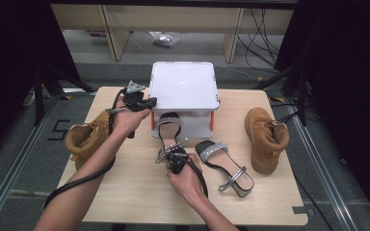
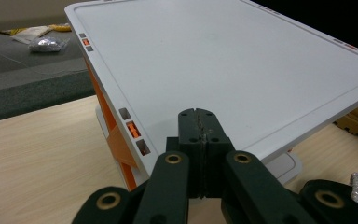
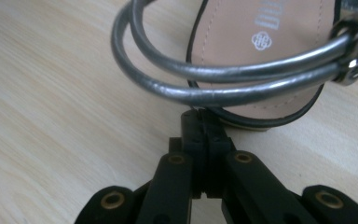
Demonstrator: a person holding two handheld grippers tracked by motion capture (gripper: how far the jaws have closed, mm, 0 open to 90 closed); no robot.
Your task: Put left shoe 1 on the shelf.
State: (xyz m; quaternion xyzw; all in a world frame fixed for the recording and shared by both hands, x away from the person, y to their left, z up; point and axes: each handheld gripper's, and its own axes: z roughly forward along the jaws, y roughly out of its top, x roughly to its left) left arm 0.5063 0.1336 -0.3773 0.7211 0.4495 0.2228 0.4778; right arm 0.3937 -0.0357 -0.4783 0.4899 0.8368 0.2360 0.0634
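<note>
Your left gripper (image 2: 199, 122): jaws closed, empty, at the white box lid (image 2: 223, 65). Your right gripper (image 3: 200, 120): jaws closed, empty, behind the sandal heel (image 3: 256, 122).

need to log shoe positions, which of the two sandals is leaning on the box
The left sandal, by the right claw: its toe rests against the white box. The right sandal lies flat on the table.

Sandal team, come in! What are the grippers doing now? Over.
Left hand-held gripper shut, empty, at the white box lid. Right hand-held gripper shut, empty, at the heel of the near sandal. Second sandal lies beside it, not blocking.
</note>
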